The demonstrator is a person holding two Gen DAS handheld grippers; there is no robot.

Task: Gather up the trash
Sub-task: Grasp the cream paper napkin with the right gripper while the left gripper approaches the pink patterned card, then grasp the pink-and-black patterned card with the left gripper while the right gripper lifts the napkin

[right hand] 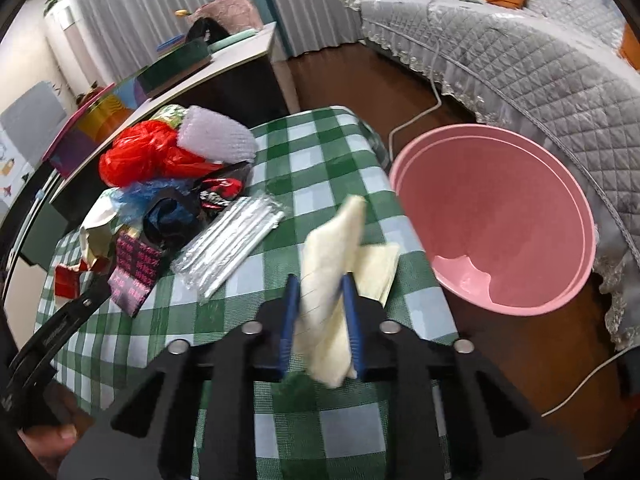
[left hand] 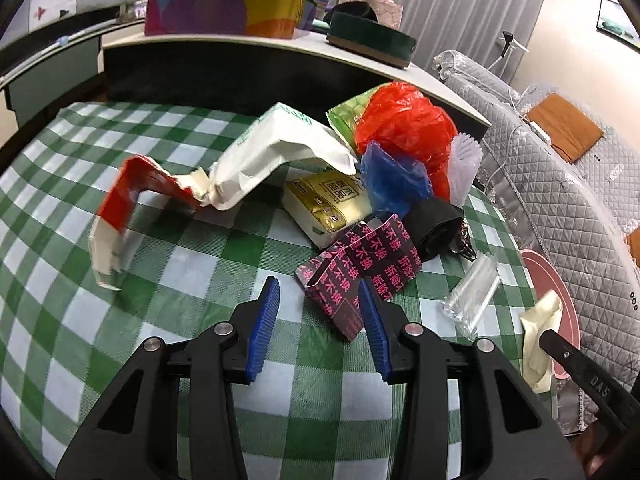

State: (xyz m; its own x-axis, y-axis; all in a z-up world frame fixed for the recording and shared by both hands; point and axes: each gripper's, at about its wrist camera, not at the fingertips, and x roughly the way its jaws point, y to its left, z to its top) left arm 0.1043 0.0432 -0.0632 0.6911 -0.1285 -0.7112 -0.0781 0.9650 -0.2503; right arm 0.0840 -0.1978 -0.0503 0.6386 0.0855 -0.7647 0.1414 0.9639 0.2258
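Observation:
A pile of trash lies on the green checked tablecloth (left hand: 168, 280). My left gripper (left hand: 318, 292) is open, its right finger touching a black box with pink characters (left hand: 360, 268). Behind it lie a yellow tissue pack (left hand: 326, 204), a white paper bag (left hand: 280, 152), a torn red-and-white wrapper (left hand: 128, 204), a red plastic bag (left hand: 404, 120) and a blue bag (left hand: 392, 180). My right gripper (right hand: 320, 284) is shut on a cream paper wrapper (right hand: 330, 276), held above the table's right edge, left of the pink bin (right hand: 496, 216). The wrapper also shows in the left wrist view (left hand: 540, 328).
A clear pack of straws (right hand: 232, 240) lies mid-table. A black roll (left hand: 434, 224) and white bubble wrap (right hand: 218, 140) sit in the pile. A dark cabinet (left hand: 240, 76) carrying boxes stands behind the table. A grey quilted sofa (right hand: 540, 64) lies beyond the bin on a wooden floor.

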